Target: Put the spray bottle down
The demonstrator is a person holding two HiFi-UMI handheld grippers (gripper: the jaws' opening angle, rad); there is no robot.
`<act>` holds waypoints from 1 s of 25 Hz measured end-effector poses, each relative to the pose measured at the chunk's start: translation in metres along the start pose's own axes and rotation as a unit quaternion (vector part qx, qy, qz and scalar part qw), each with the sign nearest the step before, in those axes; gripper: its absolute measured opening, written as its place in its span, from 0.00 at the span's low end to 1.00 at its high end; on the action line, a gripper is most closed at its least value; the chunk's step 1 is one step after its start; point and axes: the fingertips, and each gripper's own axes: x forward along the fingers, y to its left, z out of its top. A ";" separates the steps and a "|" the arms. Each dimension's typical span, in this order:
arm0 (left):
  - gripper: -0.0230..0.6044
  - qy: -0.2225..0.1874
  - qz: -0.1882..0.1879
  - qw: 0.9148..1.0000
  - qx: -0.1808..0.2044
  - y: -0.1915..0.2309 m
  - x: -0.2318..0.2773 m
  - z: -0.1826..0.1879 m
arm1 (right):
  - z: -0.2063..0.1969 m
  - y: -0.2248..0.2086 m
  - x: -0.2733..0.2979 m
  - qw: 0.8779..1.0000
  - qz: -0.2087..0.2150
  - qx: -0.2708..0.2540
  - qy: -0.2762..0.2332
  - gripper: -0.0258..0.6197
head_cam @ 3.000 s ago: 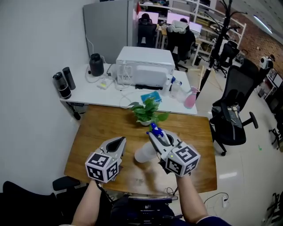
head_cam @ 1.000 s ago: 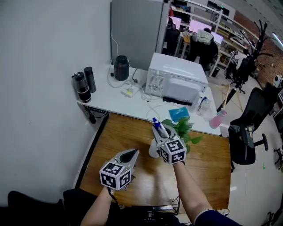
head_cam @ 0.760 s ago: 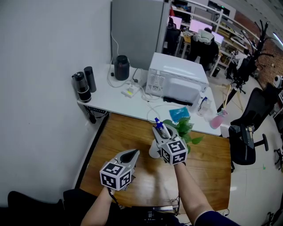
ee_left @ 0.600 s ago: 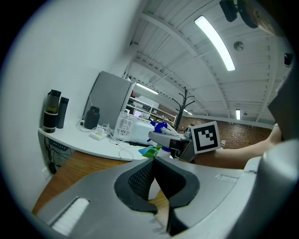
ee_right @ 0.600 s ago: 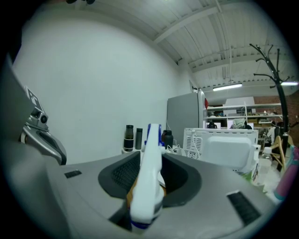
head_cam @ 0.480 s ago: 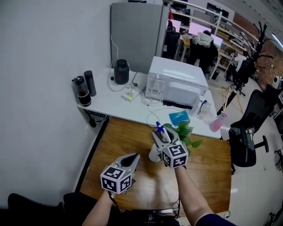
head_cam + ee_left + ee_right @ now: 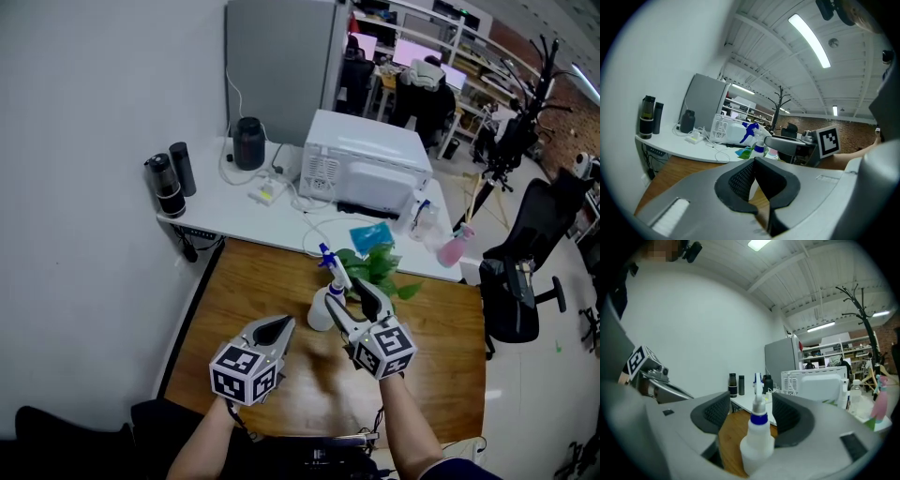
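The white spray bottle (image 7: 320, 307) with a blue trigger head stands upright on the wooden table (image 7: 253, 291), just in front of a small green plant (image 7: 375, 268). My right gripper (image 7: 353, 304) is right behind it and its jaws are opening. In the right gripper view the bottle (image 7: 757, 442) stands between the spread pads with a gap on each side of it. My left gripper (image 7: 272, 326) hovers over the table to the left, shut with nothing in it. In the left gripper view its pads (image 7: 740, 180) meet, and the bottle (image 7: 758, 142) shows beyond them.
A white desk (image 7: 216, 211) behind the table carries a white appliance (image 7: 366, 164), a black jug (image 7: 248, 142), two dark flasks (image 7: 169, 183), a pink spray bottle (image 7: 452, 248) and cables. A black office chair (image 7: 525, 272) stands at the right. A white wall is at the left.
The right gripper's jaws have spread off the spray bottle and the gripper has drawn back toward me. The bottle now stands free on the table. The left gripper has hardly moved.
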 end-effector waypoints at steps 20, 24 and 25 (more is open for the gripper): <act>0.05 0.031 -0.046 0.997 0.047 -0.111 0.030 -0.030 | -0.026 -0.012 -0.156 0.999 -0.033 0.041 0.014 0.04; 0.05 0.034 -0.051 0.997 0.053 -0.122 0.030 -0.032 | -0.020 -0.015 -0.164 0.999 -0.040 0.037 0.004 0.04; 0.05 0.035 -0.051 0.997 0.053 -0.123 0.030 -0.033 | -0.020 -0.014 -0.166 0.999 -0.040 0.035 0.003 0.04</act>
